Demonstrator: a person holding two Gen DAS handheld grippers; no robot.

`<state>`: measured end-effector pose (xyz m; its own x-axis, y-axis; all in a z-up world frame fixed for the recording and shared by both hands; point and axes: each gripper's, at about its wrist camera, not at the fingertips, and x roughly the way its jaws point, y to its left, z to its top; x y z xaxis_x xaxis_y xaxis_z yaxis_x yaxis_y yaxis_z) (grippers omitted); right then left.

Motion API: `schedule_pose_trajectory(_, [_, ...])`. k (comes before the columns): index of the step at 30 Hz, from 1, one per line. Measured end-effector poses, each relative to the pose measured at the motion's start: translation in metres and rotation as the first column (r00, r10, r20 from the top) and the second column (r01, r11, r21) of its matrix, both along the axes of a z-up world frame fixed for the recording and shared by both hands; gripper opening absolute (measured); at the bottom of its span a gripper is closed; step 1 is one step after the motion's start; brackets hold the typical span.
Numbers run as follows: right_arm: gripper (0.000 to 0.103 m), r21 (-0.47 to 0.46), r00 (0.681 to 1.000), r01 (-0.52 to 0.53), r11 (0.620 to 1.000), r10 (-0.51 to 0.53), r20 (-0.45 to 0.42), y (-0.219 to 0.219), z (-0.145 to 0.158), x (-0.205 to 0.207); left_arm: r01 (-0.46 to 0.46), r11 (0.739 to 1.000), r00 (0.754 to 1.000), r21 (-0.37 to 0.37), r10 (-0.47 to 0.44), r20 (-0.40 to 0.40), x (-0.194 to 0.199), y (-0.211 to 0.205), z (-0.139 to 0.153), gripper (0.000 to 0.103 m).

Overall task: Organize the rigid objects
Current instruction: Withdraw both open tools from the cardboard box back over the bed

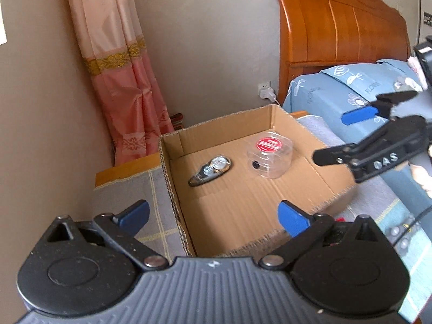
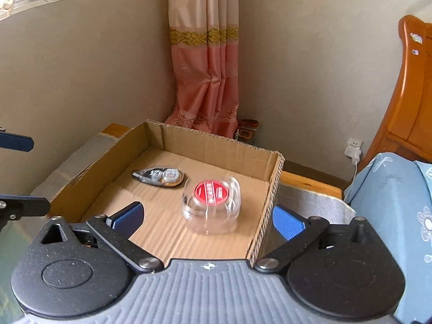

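An open cardboard box (image 1: 172, 167) (image 2: 272, 189) stands on a grey cloth-covered surface. Inside lie a clear plastic case with a red round label (image 1: 270, 154) (image 2: 212, 206) and a black correction-tape dispenser (image 1: 212, 171) (image 2: 159, 176). My left gripper (image 1: 213, 216) is open and empty, above the box's near edge. My right gripper (image 2: 208, 216) is open and empty, just in front of the clear case; it also shows in the left wrist view (image 1: 351, 132) over the box's right wall. The left gripper's fingers (image 2: 16, 140) show at the left edge of the right wrist view.
A pink curtain (image 1: 121, 81) (image 2: 205, 67) hangs in the room corner behind the box. A bed with blue bedding (image 1: 337, 89) (image 2: 391, 189) and a wooden headboard (image 1: 337, 19) stands to the right. A wall socket with a charger (image 1: 266, 91) (image 2: 353, 148) is low on the wall.
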<state>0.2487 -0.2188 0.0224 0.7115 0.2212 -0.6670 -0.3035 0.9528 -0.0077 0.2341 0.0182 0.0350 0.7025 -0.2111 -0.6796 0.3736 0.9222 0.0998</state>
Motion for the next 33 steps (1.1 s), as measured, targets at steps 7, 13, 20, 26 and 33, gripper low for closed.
schedule_pose_trajectory(7, [0.103,-0.003,0.998,0.059,0.998,-0.059,0.007,-0.008,-0.004,-0.069,-0.008,0.998,1.0,-0.057,0.01,0.027,-0.039,0.007,-0.009,0.102])
schedule_pose_trajectory(13, [0.103,-0.02,0.991,0.136,0.991,-0.135,0.026,-0.017,-0.03,-0.123,0.001,0.998,1.0,-0.066,0.0,0.016,-0.065,0.012,-0.031,0.102])
schedule_pose_trajectory(20, [0.103,0.018,0.953,0.301,0.953,-0.302,0.041,-0.042,-0.065,-0.181,-0.002,0.995,1.0,-0.096,0.002,-0.003,-0.094,0.018,-0.055,0.102])
schedule_pose_trajectory(26, [0.103,0.067,0.919,0.393,0.917,-0.394,0.004,-0.059,-0.089,-0.202,-0.034,0.989,0.999,-0.141,0.03,-0.031,-0.114,0.028,-0.076,0.102])
schedule_pose_trajectory(33, [0.103,0.069,0.915,0.403,0.912,-0.4,-0.063,-0.063,-0.118,-0.189,-0.087,0.985,0.995,-0.146,0.078,-0.06,-0.128,0.046,-0.092,0.102])
